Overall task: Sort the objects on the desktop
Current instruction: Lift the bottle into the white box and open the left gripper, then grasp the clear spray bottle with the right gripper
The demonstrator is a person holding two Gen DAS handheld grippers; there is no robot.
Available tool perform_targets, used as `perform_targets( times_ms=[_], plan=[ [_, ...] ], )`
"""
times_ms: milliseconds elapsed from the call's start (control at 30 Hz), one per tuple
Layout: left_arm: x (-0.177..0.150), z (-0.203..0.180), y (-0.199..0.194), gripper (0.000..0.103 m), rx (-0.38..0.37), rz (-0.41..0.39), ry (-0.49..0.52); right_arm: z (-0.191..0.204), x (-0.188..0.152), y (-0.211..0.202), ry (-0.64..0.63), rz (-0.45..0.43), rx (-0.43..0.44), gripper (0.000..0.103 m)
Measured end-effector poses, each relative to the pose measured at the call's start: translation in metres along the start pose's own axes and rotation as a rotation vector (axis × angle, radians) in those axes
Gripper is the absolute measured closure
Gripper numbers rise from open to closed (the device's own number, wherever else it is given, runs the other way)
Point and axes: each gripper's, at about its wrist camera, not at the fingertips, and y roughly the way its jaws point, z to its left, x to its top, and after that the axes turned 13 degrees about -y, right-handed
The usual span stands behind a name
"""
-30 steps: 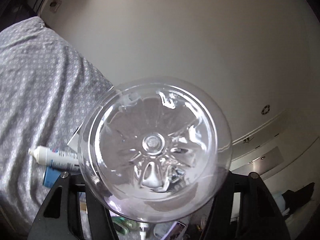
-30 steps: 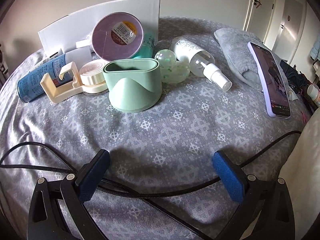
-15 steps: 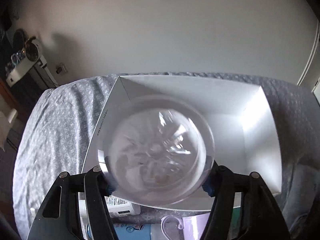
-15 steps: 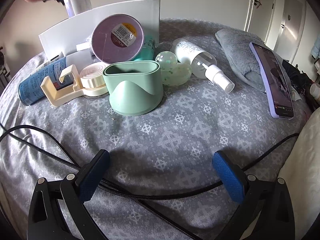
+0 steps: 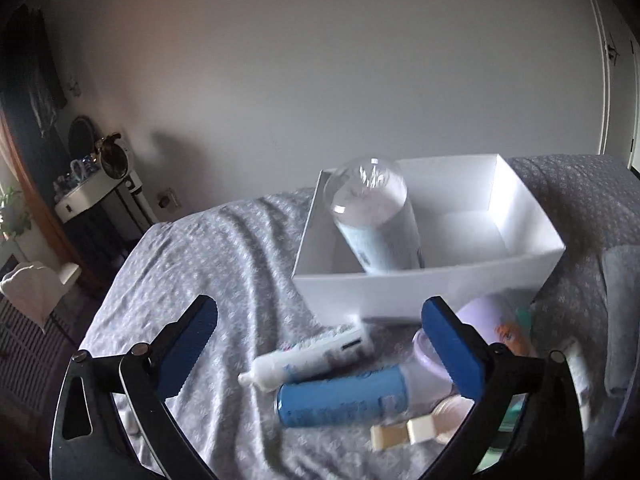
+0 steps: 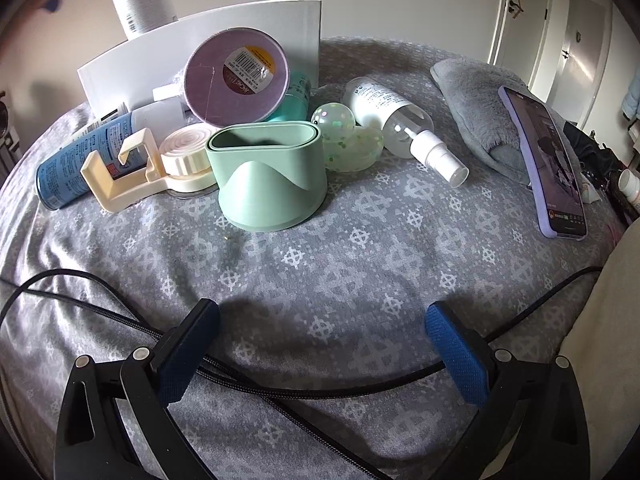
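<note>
The clear bottle (image 5: 374,220) stands tilted inside the white box (image 5: 520,216), bottom up, leaning to the box's left wall. The left gripper (image 5: 320,346) is in front of the box, its jaws opening wide with nothing between them. The right gripper (image 6: 322,344) hangs open and empty over the grey cloth (image 6: 360,248), further in front of the box
</note>
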Motion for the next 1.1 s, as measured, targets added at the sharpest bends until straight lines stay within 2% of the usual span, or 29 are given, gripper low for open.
perform_targets(
  times_ms=[167,300,433,533,767,933,1000,1100],
  plan=[
    [-0.057,0.029,0.017,0.0,0.033,0.175,-0.019,-0.003,0.002,0.001,0.001,0.006,0.006,0.0],
    [-0.11,0.027,0.039,0.0,0.07,0.284,0.014,-0.008,0.004,0.002,0.0,0.025,0.015,0.0],
    [-0.157,0.02,0.06,0.0,0.124,0.372,0.076,-0.017,0.005,0.002,0.006,0.089,0.032,0.0],
    [-0.172,0.033,0.049,0.0,0.071,0.282,-0.006,-0.023,0.005,0.002,0.022,0.098,0.052,0.0],
    [-0.18,0.061,0.041,0.0,-0.013,0.313,-0.193,-0.028,0.007,0.006,0.044,0.101,0.083,0.0],
    [-0.186,0.062,0.028,0.0,-0.024,0.269,-0.154,-0.028,0.011,0.002,0.026,0.15,0.099,0.0],
    [-0.185,0.063,0.028,0.0,-0.028,0.28,-0.157,-0.036,0.01,-0.009,0.07,0.11,0.077,0.0],
    [-0.181,0.065,0.028,0.0,-0.039,0.324,-0.156,-0.064,0.017,-0.033,0.174,0.005,-0.032,0.0]
  ],
)
